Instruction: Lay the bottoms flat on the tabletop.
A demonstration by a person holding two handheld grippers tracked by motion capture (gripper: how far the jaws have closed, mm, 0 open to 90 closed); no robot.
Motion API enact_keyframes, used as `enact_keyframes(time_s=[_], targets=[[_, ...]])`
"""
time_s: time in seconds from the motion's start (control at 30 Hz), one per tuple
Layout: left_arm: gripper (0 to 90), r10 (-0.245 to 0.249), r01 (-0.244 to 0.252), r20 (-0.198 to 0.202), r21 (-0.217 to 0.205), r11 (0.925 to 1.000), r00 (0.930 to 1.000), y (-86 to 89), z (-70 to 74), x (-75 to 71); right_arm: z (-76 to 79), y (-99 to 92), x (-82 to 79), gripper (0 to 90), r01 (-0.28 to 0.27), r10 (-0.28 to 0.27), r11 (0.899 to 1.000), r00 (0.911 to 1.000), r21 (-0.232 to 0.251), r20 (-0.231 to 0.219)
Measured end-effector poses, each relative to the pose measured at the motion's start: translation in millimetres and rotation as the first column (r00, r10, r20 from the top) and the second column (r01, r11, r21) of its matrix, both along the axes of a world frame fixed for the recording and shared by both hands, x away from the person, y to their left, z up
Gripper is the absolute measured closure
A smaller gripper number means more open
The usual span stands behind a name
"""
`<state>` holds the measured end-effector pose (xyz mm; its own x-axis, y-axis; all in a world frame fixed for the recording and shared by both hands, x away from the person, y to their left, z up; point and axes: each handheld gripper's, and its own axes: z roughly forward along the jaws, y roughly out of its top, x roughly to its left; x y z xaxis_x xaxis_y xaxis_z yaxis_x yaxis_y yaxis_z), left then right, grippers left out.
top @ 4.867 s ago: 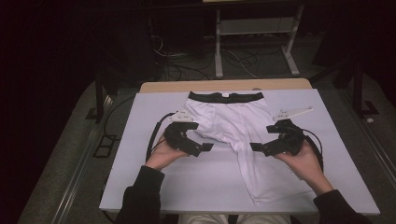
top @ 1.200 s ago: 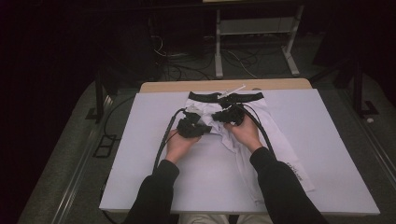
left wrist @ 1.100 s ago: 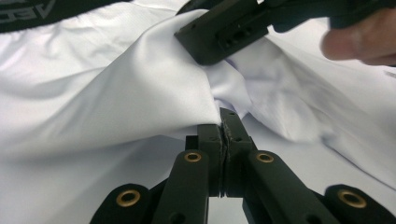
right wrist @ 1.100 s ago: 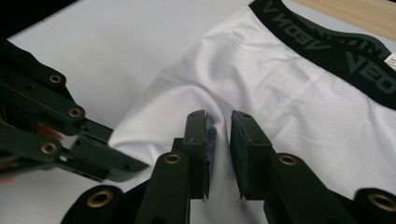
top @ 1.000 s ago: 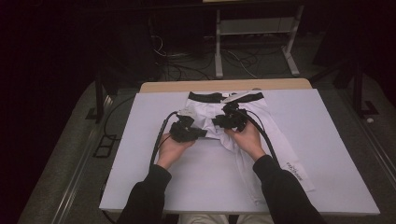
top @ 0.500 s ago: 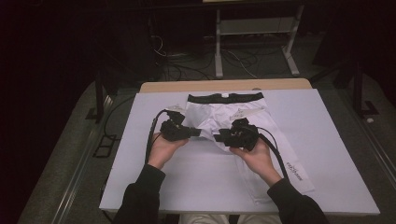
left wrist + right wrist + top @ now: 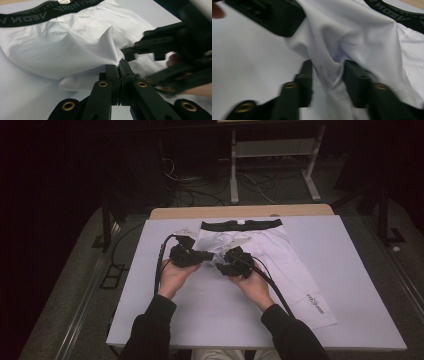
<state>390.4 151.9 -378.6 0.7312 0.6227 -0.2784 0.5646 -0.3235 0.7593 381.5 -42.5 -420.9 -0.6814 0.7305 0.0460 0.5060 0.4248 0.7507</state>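
Grey lettering runs along the black waistband (image 7: 47,15) of the white garment (image 7: 62,47), beyond the left hand-held gripper (image 7: 119,65); seen upside down, it appears to read "VEON", repeated. A small dark print on the garment's leg end (image 7: 316,302) is too small to read.

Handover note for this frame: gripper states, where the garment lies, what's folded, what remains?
Left gripper: shut, pinching a fold of the white leggings near the crotch.
Right gripper: jaws have just been closing around a bunched fold of the same cloth; a gap shows, so no firm grip yet.
Leggings: flat on the white table, black waistband at the far edge, one leg stretching toward the near right corner.
Done: one leg appears folded in over the other.
Left: probably secure the right grip, then fold the length toward the waistband.
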Motion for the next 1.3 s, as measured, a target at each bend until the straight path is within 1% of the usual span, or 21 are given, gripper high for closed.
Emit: enact_keyframes(time_s=[0.03, 0.07, 0.17, 0.2, 0.23, 0.27, 0.3, 0.33, 0.37, 0.43, 0.53, 0.6, 0.63, 0.67, 0.7, 0.73, 0.9, 0.93, 1.03, 1.2, 1.3], targets=[[88.3, -0.001, 0.001, 0.006, 0.002, 1.0, 1.0, -0.2, 0.0, 0.1, 0.3, 0.1, 2.8, 79.7, -0.006, 0.006, 1.0, 0.9999, 0.009, -0.009], [87.6, -0.001, 0.001, 0.013, -0.002, 1.0, 0.9999, 0.2, -0.2, 0.2, 3.0, -0.8, 6.3, 83.1, -0.017, 0.019, 0.999, 0.9991, 0.035, -0.038], [85.4, 0.01, -0.009, 0.028, -0.028, 0.9996, 0.9996, 4.3, 1.0, 1.0, 8.9, -2.9, 5.8, 83.7, -0.035, 0.036, 0.999, 0.9983, 0.028, -0.047], [82.5, 0.024, -0.021, 0.045, -0.054, 0.9983, 0.9987, 8.3, 1.6, 1.9, 11.1, -4.7, 5.2, 83.7, -0.038, 0.04, 0.999, 0.998, 0.031, -0.05], [78.2, 0.024, -0.021, 0.045, -0.054, 0.9983, 0.9987, 8.3, 1.6, 1.9, 11.1, -4.7, 5.2, 83.7, -0.038, 0.04, 0.999, 0.998, 0.031, -0.05], [78.2, 0.032, -0.029, 0.049, -0.063, 0.9976, 0.9983, 10.6, 1.6, 2.5, 13.4, -6.7, 4.8, 83.7, -0.042, 0.044, 0.998, 0.9977, 0.035, -0.051], [74.4, 0.043, -0.039, 0.055, -0.068, 0.9969, 0.9976, 12.4, 1.5, 3.0, 15.5, -8.9, 4.8, 83.7, -0.042, 0.044, 0.998, 0.9976, 0.041, -0.053], [62.4, 0.066, -0.062, 0.067, -0.061, 0.9962, 0.9956, 16.6, -0.1, 4.3, 19.3, -13.5, 6.5, 83.7, -0.032, 0.036, 0.998, 0.9976, 0.062, -0.06], [60.8, 0.066, -0.062, 0.067, -0.061, 0.9962, 0.9956, 16.6, -0.1, 4.3, 19.3, -13.5, 6.5, 83.7, -0.032, 0.036, 0.998, 0.9976, 0.062, -0.06], [57.3, 0.082, -0.078, 0.055, -0.074, 0.9942, 0.9952, 26.4, -8.8, 8.3, 22.3, -19.7, 11.7, 83.7, -0.014, 0.021, 0.996, 0.9972, 0.087, -0.072], [55.1, 0.093, -0.091, 0.036, -0.07, 0.9934, 0.995, 34.4, -16.9, 12.2, 24.1, -24.2, 16.8, 83.6, 0.015, -0.006, 0.993, 0.9963, 0.114, -0.086], [54.4, 0.112, -0.112, 0.005, -0.08, 0.9905, 0.9937, 46.6, -30.4, 18.1, 24.1, -27.0, 20.2, 83.6, 0.038, -0.026, 0.991, 0.9955, 0.128, -0.091], [54.0, 0.112, -0.112, 0.005, -0.08, 0.9905, 0.9937, 46.6, -30.4, 18.1, 24.1, -27.0, 20.2, 83.6, 0.038, -0.026, 0.991, 0.9955, 0.128, -0.091], [53.9, 0.115, -0.114, -0.001, -0.08, 0.9902, 0.9934, 49.9, -34.8, 19.9, 23.3, -30.0, 24.0, 83.6, 0.06, -0.046, 0.988, 0.9937, 0.141, -0.102], [53.9, 0.115, -0.115, -0.007, -0.079, 0.9902, 0.9933, 52.2, -39.0, 21.8, 23.3, -30.0, 24.0, 83.6, 0.06, -0.046, 0.988, 0.9937, 0.141, -0.102], [53.1, 0.114, -0.114, -0.006, -0.068, 0.9912, 0.9935, 54.9, -46.2, 26.0, 22.4, -33.0, 27.3, 83.6, 0.079, -0.063, 0.985, 0.992, 0.15, -0.109], [53.3, 0.102, -0.1, 0.026, -0.059, 0.9932, 0.9945, 52.6, -57.3, 35.1, 21.5, -37.2, 31.2, 83.6, 0.101, -0.082, 0.982, 0.9893, 0.16, -0.12], [53.3, 0.084, -0.082, 0.04, -0.036, 0.996, 0.9957, 48.3, -63.0, 39.4, 21.1, -38.6, 32.4, 83.7, 0.103, -0.084, 0.981, 0.9889, 0.164, -0.123], [53.6, 0.067, -0.067, 0.034, -0.028, 0.9974, 0.9972, 43.9, -68.6, 41.6, 21.0, -39.5, 32.9, 83.6, 0.105, -0.085, 0.98, 0.9885, 0.167, -0.125], [54.2, -0.017, 0.016, 0.014, 0.021, 0.9996, 0.9998, 31.4, -75.0, 41.7, 20.6, -41.0, 34.6, 83.6, 0.108, -0.086, 0.979, 0.9878, 0.172, -0.13], [52.3, -0.018, 0.018, 0.001, 0.05, 0.9986, 0.9998, 22.6, -78.7, 43.1, 20.8, -41.3, 34.7, 83.6, 0.107, -0.085, 0.979, 0.988, 0.173, -0.129]])
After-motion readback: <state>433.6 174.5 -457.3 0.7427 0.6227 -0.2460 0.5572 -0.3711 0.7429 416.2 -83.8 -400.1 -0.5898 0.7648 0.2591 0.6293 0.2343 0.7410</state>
